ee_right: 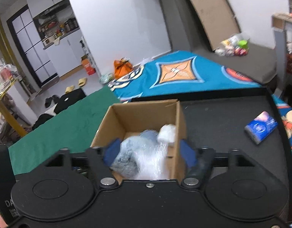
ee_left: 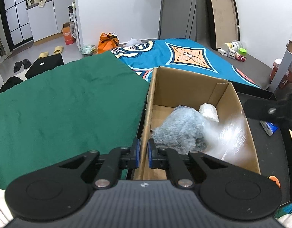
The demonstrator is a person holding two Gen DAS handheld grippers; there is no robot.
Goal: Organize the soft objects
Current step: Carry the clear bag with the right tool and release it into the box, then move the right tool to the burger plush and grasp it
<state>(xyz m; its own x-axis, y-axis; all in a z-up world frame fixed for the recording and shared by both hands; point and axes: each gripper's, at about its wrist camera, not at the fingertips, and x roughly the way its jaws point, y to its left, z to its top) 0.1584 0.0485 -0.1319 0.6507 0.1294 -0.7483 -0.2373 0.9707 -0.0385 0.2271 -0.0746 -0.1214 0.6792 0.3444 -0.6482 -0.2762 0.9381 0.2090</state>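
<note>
The cardboard box sat on the black table, near its left edge, holding a grey-blue plush, a white roll and crinkly plastic wrap; the left gripper pinched the box's left wall, jaws nearly closed; the right gripper hung wide apart above, empty; a pull might tip the box; a blue tissue pack lay well apart; green cloth and patterned blue bedspread beyond.

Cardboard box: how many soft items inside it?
3 visible in the cardboard box: grey-blue plush at centre, white bundle in the far right corner, clear plastic wrap along the right wall. More may be hidden underneath.
</note>
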